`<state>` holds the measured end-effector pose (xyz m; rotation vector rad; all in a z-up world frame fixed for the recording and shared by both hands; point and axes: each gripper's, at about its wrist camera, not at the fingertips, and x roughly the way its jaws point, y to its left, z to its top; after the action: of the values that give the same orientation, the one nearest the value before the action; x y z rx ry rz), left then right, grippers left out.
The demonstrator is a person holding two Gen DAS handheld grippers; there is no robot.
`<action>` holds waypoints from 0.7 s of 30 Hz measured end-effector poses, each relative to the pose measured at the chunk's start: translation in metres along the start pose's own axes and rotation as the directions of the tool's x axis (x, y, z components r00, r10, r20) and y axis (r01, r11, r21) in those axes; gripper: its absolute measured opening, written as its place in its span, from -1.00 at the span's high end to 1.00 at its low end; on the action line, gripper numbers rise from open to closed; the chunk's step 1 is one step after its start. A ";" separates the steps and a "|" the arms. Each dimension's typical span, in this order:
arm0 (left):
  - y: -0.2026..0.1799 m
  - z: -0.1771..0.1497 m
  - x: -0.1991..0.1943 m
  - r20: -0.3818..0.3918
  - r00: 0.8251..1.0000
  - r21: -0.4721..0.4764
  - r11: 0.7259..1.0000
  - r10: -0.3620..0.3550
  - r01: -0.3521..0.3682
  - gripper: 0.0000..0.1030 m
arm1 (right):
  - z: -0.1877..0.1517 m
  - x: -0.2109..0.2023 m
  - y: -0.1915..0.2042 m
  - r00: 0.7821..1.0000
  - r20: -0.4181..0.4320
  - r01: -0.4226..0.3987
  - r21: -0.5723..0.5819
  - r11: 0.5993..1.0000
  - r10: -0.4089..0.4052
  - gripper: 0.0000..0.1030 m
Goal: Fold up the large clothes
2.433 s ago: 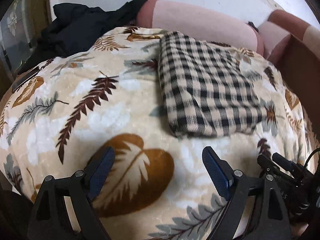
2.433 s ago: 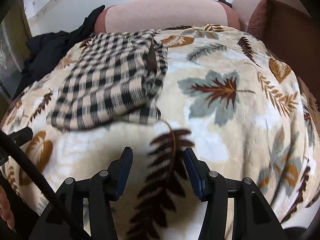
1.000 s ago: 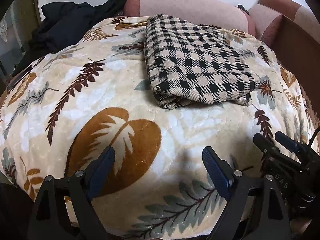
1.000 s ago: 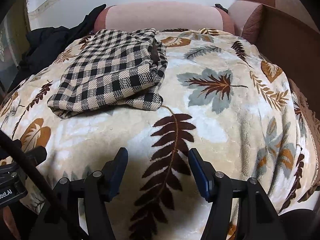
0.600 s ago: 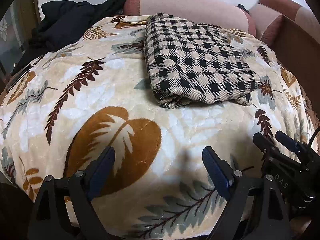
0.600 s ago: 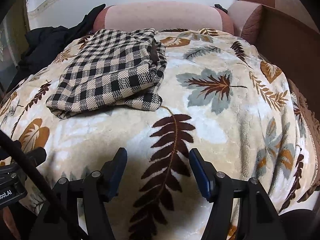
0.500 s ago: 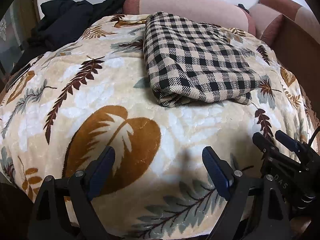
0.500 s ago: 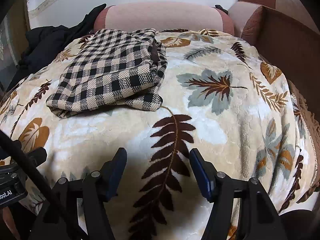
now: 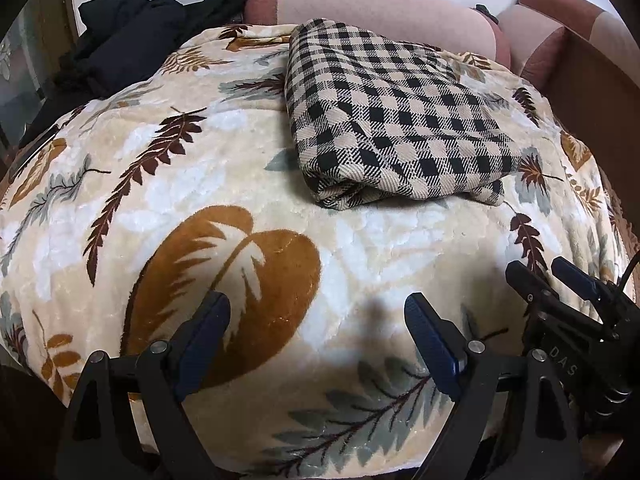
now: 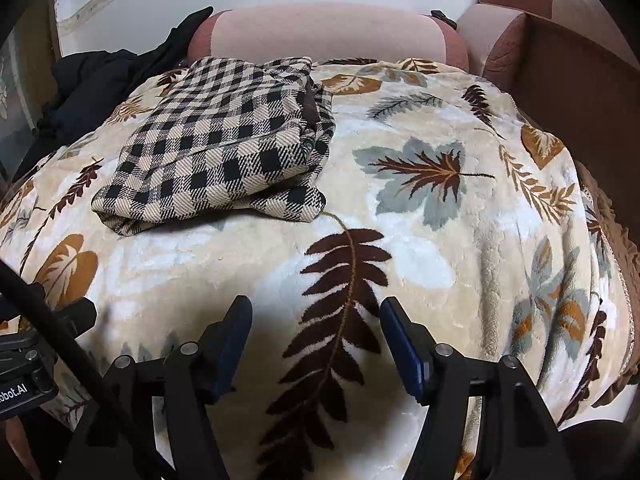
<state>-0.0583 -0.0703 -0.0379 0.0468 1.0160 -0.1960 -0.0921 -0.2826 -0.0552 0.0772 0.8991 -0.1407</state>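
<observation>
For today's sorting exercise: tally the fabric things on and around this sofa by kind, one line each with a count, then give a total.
Checked garment, folded: 1
Leaf-print blanket: 1
Black clothing, heaped at the far left: 1 pile; how many pieces cannot be told
Pink sofa cushions: 2 in view
Total: 5

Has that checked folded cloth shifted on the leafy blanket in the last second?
No. The checked cloth keeps its place beside the grey-brown leaf on the blanket; neither gripper touches it.
</observation>
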 end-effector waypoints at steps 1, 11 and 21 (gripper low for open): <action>0.000 0.000 0.000 -0.001 1.000 -0.001 1.000 -0.001 0.001 -0.71 | 0.000 0.000 0.000 1.000 0.000 0.000 0.000 1.000 0.000 -0.38; 0.001 -0.001 0.001 -0.002 1.000 0.001 1.000 -0.001 0.001 -0.71 | 0.000 -0.001 -0.001 1.000 0.006 0.000 0.000 1.000 0.000 -0.39; 0.002 -0.001 0.001 -0.002 1.000 -0.002 1.000 0.001 -0.001 -0.71 | 0.001 -0.003 0.000 1.000 0.010 0.002 -0.003 1.000 -0.002 -0.40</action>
<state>-0.0582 -0.0687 -0.0394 0.0456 1.0186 -0.1939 -0.0929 -0.2829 -0.0524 0.0727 0.8898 -0.1418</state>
